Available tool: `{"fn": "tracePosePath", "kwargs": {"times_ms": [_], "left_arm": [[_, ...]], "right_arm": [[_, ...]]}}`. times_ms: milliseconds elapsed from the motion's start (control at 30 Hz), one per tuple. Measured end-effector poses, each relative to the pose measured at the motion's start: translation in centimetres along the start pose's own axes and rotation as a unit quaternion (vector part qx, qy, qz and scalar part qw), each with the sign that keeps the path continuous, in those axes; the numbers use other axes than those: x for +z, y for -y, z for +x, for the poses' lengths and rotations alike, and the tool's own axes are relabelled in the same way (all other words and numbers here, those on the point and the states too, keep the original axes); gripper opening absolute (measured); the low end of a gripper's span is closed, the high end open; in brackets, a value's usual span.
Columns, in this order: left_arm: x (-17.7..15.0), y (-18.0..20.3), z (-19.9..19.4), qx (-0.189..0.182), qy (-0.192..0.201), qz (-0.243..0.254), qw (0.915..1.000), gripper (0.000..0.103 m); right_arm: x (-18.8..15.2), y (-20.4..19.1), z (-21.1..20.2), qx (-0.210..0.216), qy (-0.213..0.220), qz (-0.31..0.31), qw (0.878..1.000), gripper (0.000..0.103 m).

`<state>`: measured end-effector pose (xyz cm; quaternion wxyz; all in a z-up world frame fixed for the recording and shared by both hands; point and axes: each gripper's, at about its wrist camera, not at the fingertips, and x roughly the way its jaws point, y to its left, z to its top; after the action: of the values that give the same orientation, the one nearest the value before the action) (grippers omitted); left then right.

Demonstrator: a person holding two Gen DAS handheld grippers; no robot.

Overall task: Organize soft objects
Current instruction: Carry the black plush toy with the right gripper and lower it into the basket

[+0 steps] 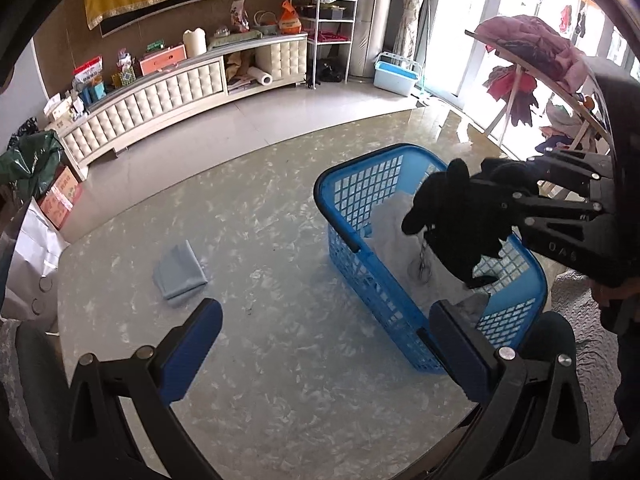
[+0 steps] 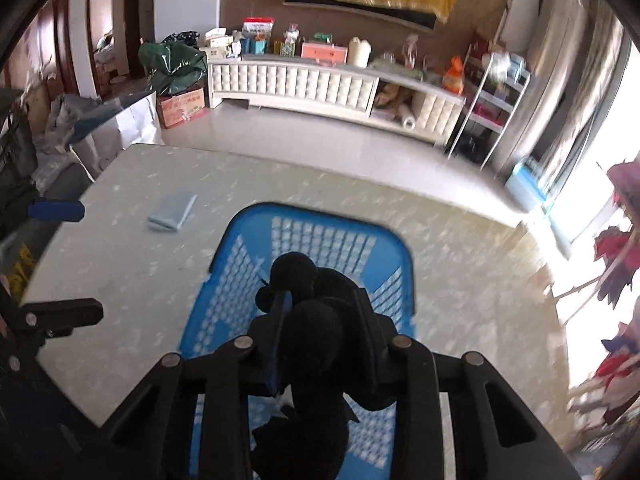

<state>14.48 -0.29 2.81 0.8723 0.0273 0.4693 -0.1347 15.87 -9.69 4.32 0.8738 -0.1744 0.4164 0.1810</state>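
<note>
A blue plastic basket (image 1: 356, 200) stands on the marble table (image 1: 280, 360), with white cloth (image 1: 388, 236) inside. My right gripper (image 1: 496, 200) is shut on a black soft item (image 1: 452, 216) and holds it above the basket. In the right wrist view the black item (image 2: 316, 312) sits between the shut fingers of the gripper (image 2: 320, 304), over the basket (image 2: 316, 236). My left gripper (image 1: 324, 344) is open and empty, above the table in front of the basket. A folded light blue cloth (image 1: 179, 274) lies flat on the table to the left; it also shows in the right wrist view (image 2: 170, 214).
A long white cabinet (image 1: 176, 88) with clutter runs along the far wall. A white shelf rack (image 1: 332, 28) and a light blue bin (image 1: 394, 76) stand near the window. A drying rack with clothes (image 1: 532, 60) is at the right. Boxes and bags (image 1: 48, 188) stand left of the table.
</note>
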Motion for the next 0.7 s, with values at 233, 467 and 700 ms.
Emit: {"fn": "tracePosePath", "kwargs": {"times_ms": [233,467,700], "left_arm": [[-0.5,-0.3,2.9,-0.005,-0.026,-0.004,0.9996,0.103],[-0.5,-0.2,4.8,-0.011,-0.041,-0.003,0.9991,0.103],[-1.1,0.0,4.5,-0.01,-0.044,0.002,0.999,0.103]], "right_arm": [[-2.2,-1.3,4.9,-0.03,-0.015,-0.07,0.997,0.029],[-3.2,-1.0,6.5,-0.005,-0.06,-0.049,0.997,0.032],[-3.2,-0.1,6.0,0.029,-0.087,-0.014,0.996,0.037]]}}
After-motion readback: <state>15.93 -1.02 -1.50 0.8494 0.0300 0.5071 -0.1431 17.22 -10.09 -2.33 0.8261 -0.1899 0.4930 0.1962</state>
